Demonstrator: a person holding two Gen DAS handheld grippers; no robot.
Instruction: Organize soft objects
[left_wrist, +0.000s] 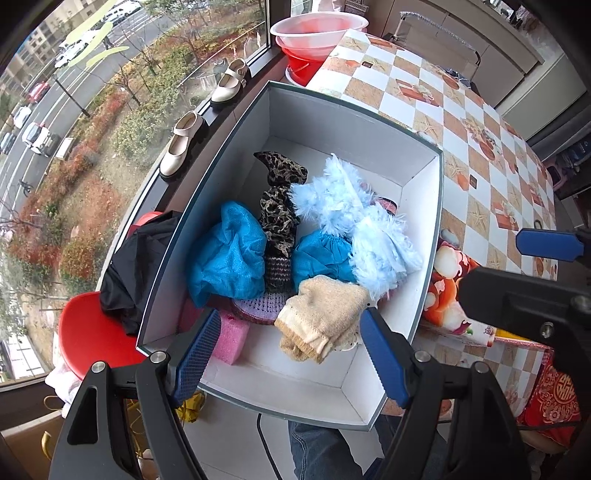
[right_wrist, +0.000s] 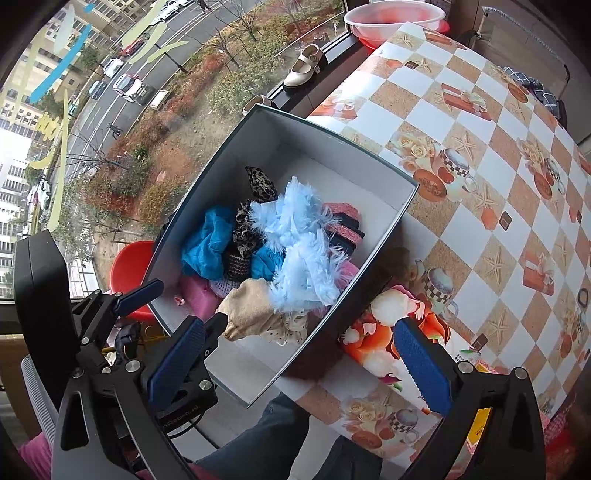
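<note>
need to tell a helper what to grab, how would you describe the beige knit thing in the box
Look in the open white-lined box hanging off the checkered table. At its near end, beside the fluffy pale blue pieces, lies the beige knit item: the only tan, plain ribbed piece there.

Box (left_wrist: 236, 147): grey outside, white inside. Contents: blue cloth (left_wrist: 229, 254), leopard-print scarf (left_wrist: 279, 206), pale-blue fluffy piece (left_wrist: 354, 221), beige knit (left_wrist: 325, 317), pink sponge (left_wrist: 231, 339). Tablecloth (left_wrist: 461, 122): tan-and-white checks, starfish motifs. Gripper pads (right_wrist: 421, 365): blue. Basin (left_wrist: 317, 31): red.
</note>
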